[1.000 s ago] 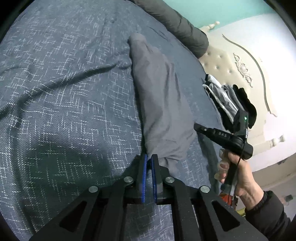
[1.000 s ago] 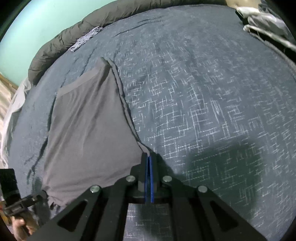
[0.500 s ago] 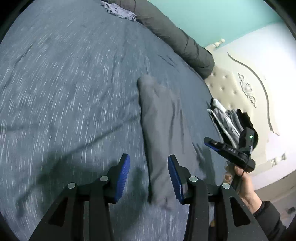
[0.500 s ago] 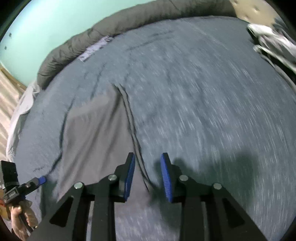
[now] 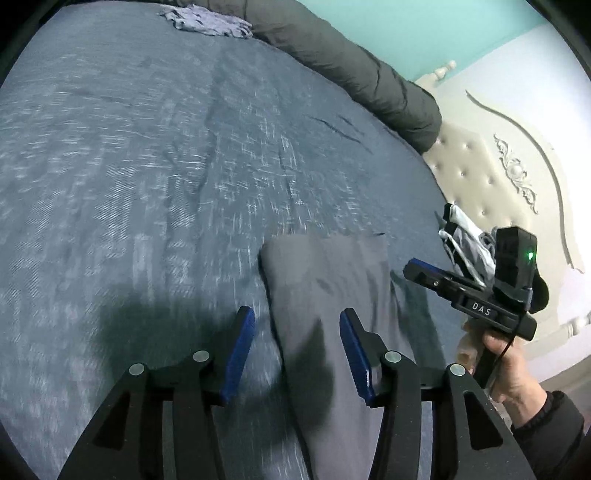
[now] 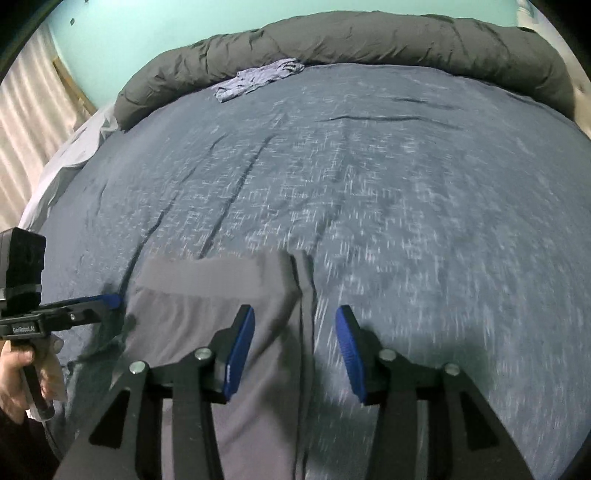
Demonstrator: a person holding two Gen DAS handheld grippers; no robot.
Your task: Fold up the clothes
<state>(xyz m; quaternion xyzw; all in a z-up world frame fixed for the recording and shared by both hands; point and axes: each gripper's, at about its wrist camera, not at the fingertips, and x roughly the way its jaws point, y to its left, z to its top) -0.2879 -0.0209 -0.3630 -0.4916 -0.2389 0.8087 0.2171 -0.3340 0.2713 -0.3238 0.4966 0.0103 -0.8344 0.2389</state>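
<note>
One grey garment (image 5: 332, 295), one crumpled cloth (image 6: 258, 79) (pale blue), two grippers (image 5: 297, 354) (image 6: 295, 350).

Bed cover (image 5: 155, 177): blue-grey, white fleck pattern, creased in places.
Duvet (image 6: 369, 40): dark grey, rolled along far edge of bed.
Headboard (image 5: 476, 177): cream, tufted, carved ornament.
Wall (image 5: 388, 33): turquoise.
Curtain (image 6: 26, 133): pale, striped, beside bed.
Sheet (image 6: 70, 147): white, showing at bed corner.
</note>
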